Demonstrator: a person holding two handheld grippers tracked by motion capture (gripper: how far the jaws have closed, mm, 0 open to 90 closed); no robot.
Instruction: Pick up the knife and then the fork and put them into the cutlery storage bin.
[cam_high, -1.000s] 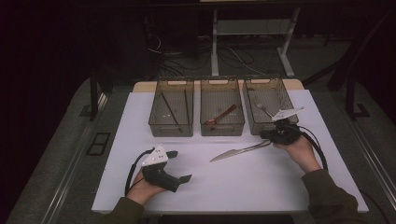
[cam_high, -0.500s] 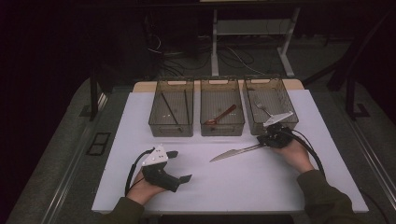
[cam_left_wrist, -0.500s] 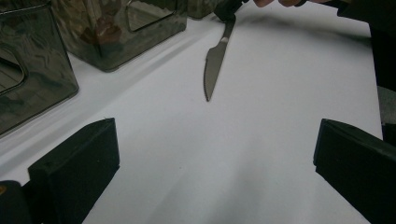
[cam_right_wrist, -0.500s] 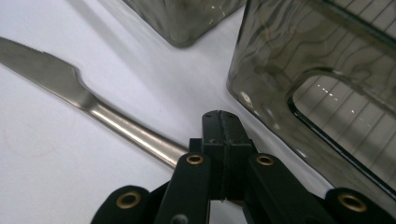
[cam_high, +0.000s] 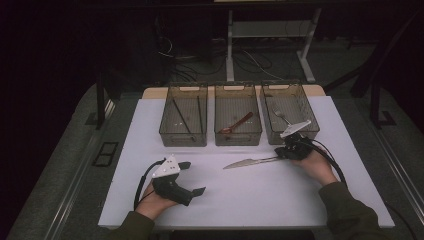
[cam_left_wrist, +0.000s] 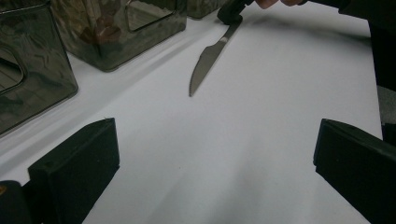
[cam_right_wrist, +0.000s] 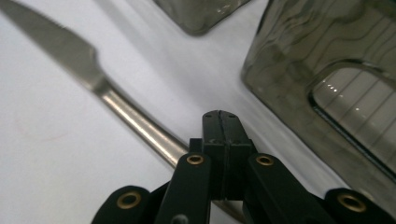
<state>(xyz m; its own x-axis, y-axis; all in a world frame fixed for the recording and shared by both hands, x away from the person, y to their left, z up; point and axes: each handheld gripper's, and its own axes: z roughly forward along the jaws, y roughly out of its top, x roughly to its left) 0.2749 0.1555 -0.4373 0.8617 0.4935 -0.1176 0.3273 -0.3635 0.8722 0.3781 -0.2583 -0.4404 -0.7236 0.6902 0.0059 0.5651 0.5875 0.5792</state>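
The left gripper (cam_high: 192, 178) was held low over the white table (cam_high: 250, 200) with its jaws spread wide and nothing between them, while well beyond it the right gripper (cam_high: 281, 154) was clenched on the handle end of the knife (cam_high: 250, 162), whose blade lay flat on the table pointing away from that gripper. Since only the handle's tip appeared to be pinched, it was judged that the knife could pivot or slip out when lifted. Just beyond the right gripper a bin (cam_high: 290, 111) was seen holding a fork (cam_high: 281, 116), with a spoon (cam_high: 237, 123) in the middle bin (cam_high: 238, 114) and chopsticks (cam_high: 181, 116) in the farthest bin (cam_high: 184, 114).
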